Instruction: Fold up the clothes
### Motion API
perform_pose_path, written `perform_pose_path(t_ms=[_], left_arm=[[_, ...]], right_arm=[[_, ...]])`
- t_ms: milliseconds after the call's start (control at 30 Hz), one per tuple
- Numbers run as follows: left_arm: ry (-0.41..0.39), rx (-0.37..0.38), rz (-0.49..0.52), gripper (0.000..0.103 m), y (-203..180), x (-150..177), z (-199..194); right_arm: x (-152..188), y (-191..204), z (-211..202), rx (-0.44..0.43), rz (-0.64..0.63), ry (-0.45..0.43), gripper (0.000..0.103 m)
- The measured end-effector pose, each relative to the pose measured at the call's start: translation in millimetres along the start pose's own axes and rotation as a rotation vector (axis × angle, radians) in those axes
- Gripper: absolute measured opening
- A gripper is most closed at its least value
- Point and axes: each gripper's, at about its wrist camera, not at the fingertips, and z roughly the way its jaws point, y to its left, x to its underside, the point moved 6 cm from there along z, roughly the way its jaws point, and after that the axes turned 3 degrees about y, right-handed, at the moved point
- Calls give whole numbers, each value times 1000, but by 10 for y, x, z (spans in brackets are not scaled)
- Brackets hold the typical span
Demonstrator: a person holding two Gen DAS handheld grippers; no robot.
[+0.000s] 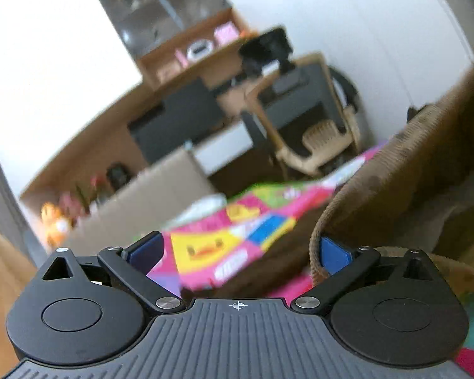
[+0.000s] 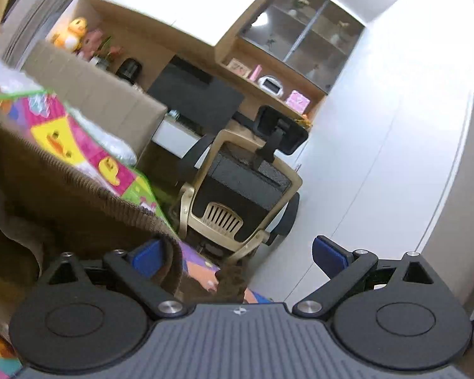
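Both tools stand wide open with nothing clamped between them: the left tool [image 1: 240, 252] spreads its blue fingertips [image 1: 333, 254] apart, the right-hand one just touching the ribbed edge of a brown knitted garment [image 1: 395, 183] that rises at 3 o'clock in the left wrist view. Across from it, the right tool [image 2: 241, 254] gapes equally wide, the same brown knit [image 2: 63, 199] draping over its left fingertip [image 2: 147, 257] at 8 o'clock. Beneath the garment lies a bright pink, yellow and green play mat [image 1: 224, 246] printed with cartoon ducks. Beyond, blurred at 12 o'clock, stand a beige-framed office chair [image 2: 237, 195], a dark monitor [image 2: 196, 94] and a glass-fronted wall cabinet [image 2: 303, 31].
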Motion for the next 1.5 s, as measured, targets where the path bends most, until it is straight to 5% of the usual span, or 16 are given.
perform_pose_path(t_ms=[167, 300, 467, 600, 733, 800, 933, 1300, 1500], left_arm=[[150, 157, -81, 103, -260, 372, 175], [196, 167, -10, 103, -347, 567, 228], [82, 30, -26, 103, 127, 312, 116], [14, -86, -87, 103, 465, 139, -18], [47, -70, -114, 103, 510, 314, -127], [85, -53, -108, 103, 465, 446, -99], [153, -43, -166, 103, 475, 643, 70], [171, -26, -205, 103, 471, 631, 172], [165, -17, -200, 103, 437, 601, 163]], right_arm=[[552, 431, 180, -107, -21, 176, 98], [824, 569, 309, -96, -67, 246, 97], [118, -55, 59, -28, 86, 79, 96], [-213, -205, -320, -107, 130, -44, 96], [-532, -343, -716, -191, 170, -166, 99], [-377, -256, -737, -269, 127, -131, 101], [184, 108, -560, -394, 2, 81, 102], [857, 858, -395, -424, -153, 263, 102], [429, 261, -128, 49, -198, 98, 95]])
